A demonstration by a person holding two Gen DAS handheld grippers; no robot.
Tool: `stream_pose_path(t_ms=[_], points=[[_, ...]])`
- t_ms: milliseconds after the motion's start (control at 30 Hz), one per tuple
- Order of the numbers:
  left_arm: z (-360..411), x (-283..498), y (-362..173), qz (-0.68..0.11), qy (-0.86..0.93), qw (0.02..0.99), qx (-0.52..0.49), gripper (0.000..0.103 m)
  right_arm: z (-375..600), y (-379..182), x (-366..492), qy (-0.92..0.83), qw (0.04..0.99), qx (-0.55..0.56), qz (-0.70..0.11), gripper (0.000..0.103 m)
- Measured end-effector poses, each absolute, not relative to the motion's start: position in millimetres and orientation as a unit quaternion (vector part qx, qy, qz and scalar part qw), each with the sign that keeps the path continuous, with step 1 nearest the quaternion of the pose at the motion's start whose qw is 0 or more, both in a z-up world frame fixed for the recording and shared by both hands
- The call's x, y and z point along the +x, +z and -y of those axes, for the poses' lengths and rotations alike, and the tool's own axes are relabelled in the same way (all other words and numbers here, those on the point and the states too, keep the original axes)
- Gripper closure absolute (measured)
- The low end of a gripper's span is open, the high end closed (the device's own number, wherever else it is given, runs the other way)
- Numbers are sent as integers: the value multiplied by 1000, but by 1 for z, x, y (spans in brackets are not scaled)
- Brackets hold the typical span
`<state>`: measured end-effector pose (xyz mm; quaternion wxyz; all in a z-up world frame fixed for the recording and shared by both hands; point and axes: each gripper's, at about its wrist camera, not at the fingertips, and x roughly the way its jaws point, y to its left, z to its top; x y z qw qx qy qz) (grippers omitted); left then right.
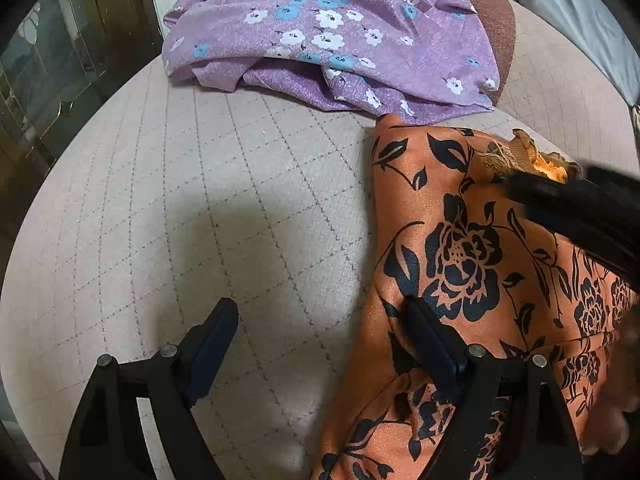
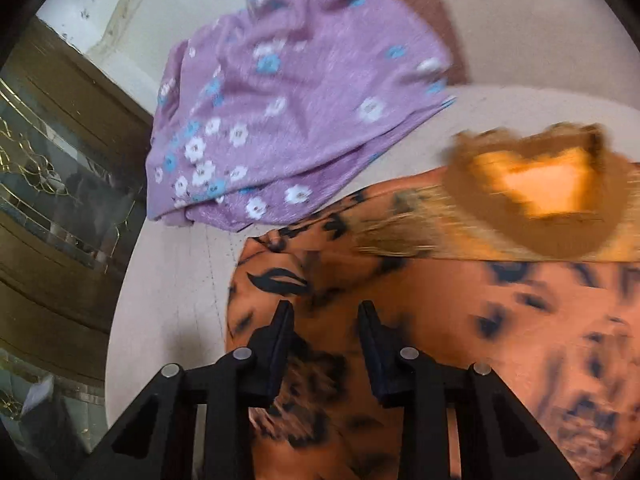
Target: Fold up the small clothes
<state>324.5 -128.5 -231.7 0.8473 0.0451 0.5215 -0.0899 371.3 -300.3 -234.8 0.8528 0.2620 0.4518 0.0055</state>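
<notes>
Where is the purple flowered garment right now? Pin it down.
The purple flowered garment lies crumpled at the far edge of the quilted surface, just beyond the orange black-flowered garment and partly over a brown cushion.

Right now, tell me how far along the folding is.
Done: nothing looks finished. The purple floral garment lies crumpled on the quilted surface.
In hand: the orange rose-print garment is spread out; the left tool and right tool are open over it, gripping nothing.
Left: folding both.

You have two garments, one orange garment (image 1: 472,240) with black roses, one purple garment (image 1: 332,36) with flowers, one brown cushion (image 1: 498,20), two grippers.
</notes>
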Motion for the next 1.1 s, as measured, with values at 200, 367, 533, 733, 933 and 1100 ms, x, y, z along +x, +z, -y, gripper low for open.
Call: stream_pose_path(t_ms=[200, 367, 533, 733, 933, 1100], points=[[129, 321, -231, -512, -86, 854, 51, 16, 372, -209, 285, -83, 869, 229, -430, 67], [133, 320, -231, -502, -80, 859, 60, 16, 436, -219, 219, -175, 848, 228, -445, 67], [137, 320, -232, -494, -78, 863, 71, 16, 460, -257, 187, -192, 836, 261, -442, 65], [134, 316, -224, -500, -84, 859, 70, 16, 448, -245, 188, -168, 844, 233, -452, 63], [107, 261, -202, -483, -125, 864, 66, 16, 448, -203, 122, -115, 860, 297, -398, 34], [74, 202, -208, -482, -121, 864, 80, 16, 457, -186, 35, -150, 863, 285, -388, 34]])
